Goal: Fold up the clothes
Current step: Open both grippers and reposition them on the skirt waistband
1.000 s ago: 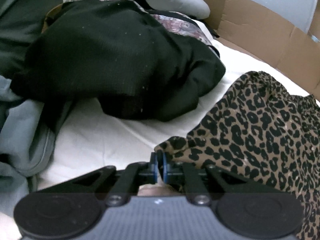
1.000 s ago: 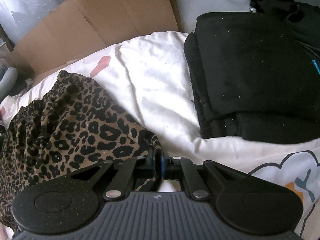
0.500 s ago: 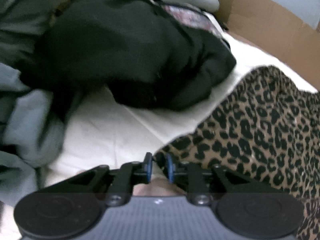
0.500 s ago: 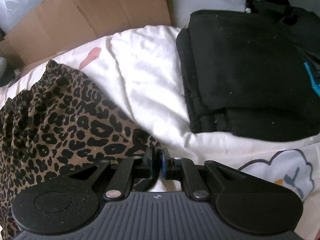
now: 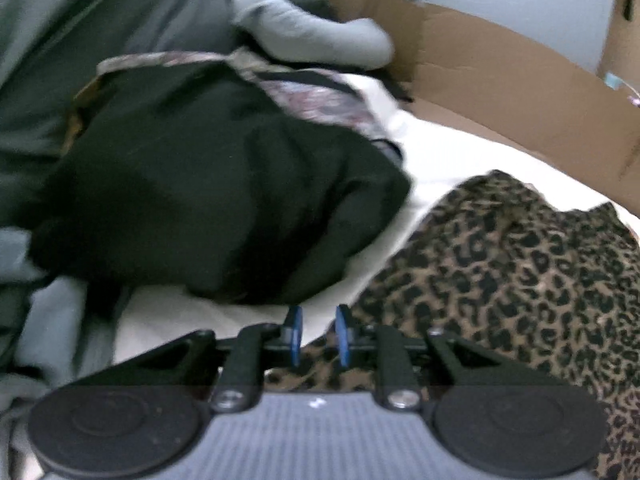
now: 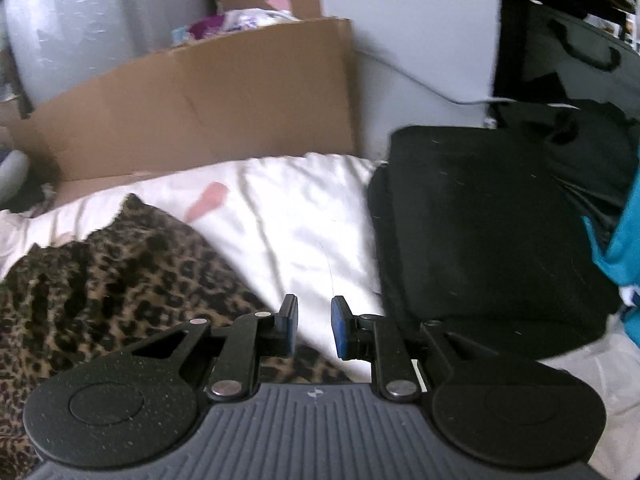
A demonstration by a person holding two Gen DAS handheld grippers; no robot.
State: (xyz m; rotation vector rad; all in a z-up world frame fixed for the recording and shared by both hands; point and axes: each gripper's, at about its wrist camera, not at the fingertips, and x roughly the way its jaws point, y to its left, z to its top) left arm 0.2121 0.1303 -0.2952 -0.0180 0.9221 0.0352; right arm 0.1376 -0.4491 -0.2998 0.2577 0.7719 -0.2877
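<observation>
Both jaws just opening, nothing clamped: lift left gripper (image 5: 318, 334) and right gripper (image 6: 314, 328) straight off the brown leopard-print fabric garment (image 6: 120, 280), lying at nine o'clock on the white bed sheet (image 6: 304, 220), without snagging.

A home bedroom: white bedsheet (image 6: 304, 224), heaped clothes (image 5: 208, 200), cardboard box (image 6: 192, 112)

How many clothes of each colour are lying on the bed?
Leopard-print: 1, the brown-and-black spotted garment
Black: 2, the crumpled black garment and the folded black garment
Grey: 1, the light grey fleece top
Teal: 1, the teal cloth
Total: 5
</observation>
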